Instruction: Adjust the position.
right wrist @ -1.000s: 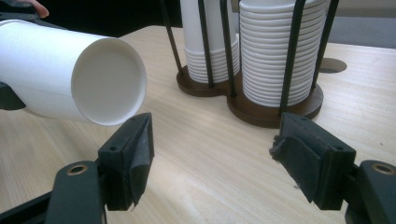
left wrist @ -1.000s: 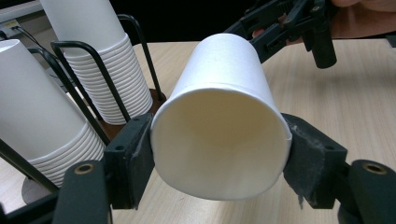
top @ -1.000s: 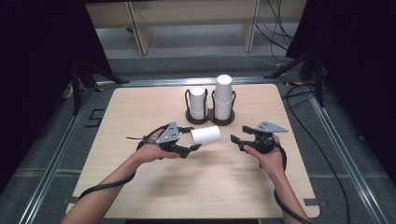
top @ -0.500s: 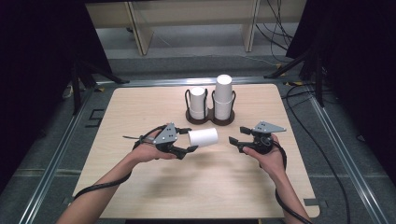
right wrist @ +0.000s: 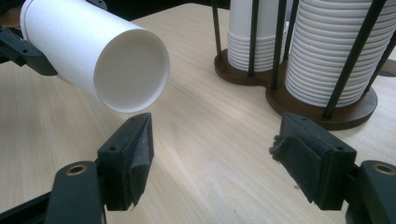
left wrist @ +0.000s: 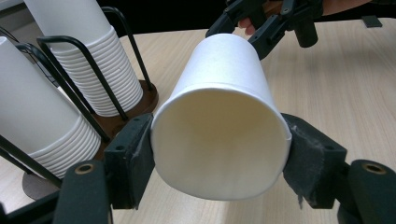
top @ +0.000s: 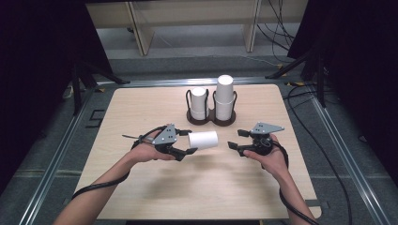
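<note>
A lab-like recording bay: a bare table [top: 141, 117] inside metal rails [top: 61, 154], dark curtains [top: 42, 56], loose floor cables [top: 300, 89].

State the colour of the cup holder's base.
Dark brown base, seen best in the right gripper view.

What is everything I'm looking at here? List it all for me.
Cup: one, white paper, lying level in the air over the table's middle, gripped at its open rim.
Cup stacks: two, white, upright in the holder; the right-hand one stands taller.
Holder: one, brown base with black wire rods, at the table's far middle.
Table: one, light wood.
Shelf unit: pale, on the floor beyond the table.
Cables: black, on the floor at the right.
Left gripper: black, shut on the cup's rim.
Right gripper: black, open, apart from the cup, aimed at its closed base.
Hands: two, each holding a gripper.
</note>
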`<state>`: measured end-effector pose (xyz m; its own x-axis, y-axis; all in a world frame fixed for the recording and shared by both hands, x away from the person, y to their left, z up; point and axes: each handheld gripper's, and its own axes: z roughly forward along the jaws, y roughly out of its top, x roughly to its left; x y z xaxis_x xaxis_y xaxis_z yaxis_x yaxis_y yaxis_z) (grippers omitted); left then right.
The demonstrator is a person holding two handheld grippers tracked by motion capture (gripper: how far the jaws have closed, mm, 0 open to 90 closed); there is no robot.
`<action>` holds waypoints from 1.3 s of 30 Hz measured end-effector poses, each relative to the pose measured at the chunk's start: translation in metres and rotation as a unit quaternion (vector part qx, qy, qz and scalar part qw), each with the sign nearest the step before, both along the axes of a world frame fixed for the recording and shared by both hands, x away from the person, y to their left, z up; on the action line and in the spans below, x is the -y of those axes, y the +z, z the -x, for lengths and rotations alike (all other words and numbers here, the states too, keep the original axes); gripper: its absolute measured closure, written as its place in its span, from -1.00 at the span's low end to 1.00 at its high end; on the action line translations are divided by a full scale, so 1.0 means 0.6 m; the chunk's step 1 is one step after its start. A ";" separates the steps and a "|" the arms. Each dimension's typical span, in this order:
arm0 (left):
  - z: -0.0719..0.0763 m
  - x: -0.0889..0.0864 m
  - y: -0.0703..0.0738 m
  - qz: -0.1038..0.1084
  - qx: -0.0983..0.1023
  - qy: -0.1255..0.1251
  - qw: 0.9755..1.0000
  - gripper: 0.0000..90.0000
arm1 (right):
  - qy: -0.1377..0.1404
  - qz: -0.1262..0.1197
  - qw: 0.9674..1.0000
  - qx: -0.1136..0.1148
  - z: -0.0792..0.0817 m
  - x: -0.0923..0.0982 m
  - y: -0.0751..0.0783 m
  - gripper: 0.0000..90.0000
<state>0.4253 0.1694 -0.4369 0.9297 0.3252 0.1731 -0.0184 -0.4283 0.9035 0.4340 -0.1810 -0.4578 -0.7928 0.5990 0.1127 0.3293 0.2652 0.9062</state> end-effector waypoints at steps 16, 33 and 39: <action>-0.005 -0.010 0.019 -0.038 0.005 -0.011 0.999 -0.31 | 0.010 0.002 1.000 -0.017 0.001 -0.007 -0.006 -0.38; -0.009 -0.015 0.029 -0.089 0.004 -0.024 0.996 -0.31 | 0.026 0.013 1.000 -0.002 0.001 -0.005 -0.006 -0.38; -0.012 -0.018 0.039 -0.107 0.002 -0.019 0.994 -0.31 | 0.026 0.011 1.000 -0.010 0.003 -0.009 -0.006 -0.38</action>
